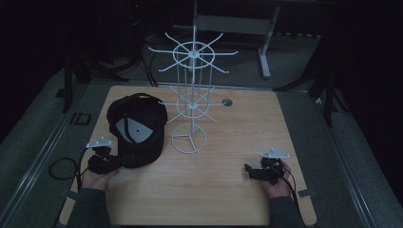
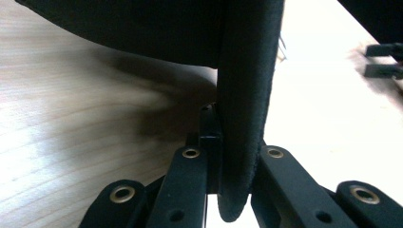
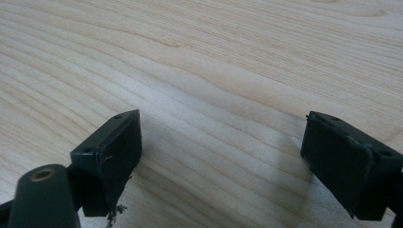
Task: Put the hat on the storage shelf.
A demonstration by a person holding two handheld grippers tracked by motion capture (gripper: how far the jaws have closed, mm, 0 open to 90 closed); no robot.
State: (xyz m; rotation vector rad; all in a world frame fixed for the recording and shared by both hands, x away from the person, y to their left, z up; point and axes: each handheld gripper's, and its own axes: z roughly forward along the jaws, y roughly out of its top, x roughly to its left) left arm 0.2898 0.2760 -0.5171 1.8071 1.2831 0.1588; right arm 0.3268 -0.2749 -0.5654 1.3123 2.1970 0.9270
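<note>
Left tongs (image 2: pixel 233 166) pinch black cap's (image 1: pixel 138 128) brim.

We see the white wire rack (image 1: pixel 191 102) standing at the middle of the desk (image 1: pixel 237 142), its arms spreading wide overhead. Left of the rack the black cap (image 1: pixel 138 128) blocks the way, nearly touching its base. Right of the rack and in front of it the wood lies bare.

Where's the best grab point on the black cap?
Probably the brim: thin, stiff edge facing the person, fits between the jaws. Come in low from the near side, as the left gripper does, shut on it. The crown looks too bulky.
</note>
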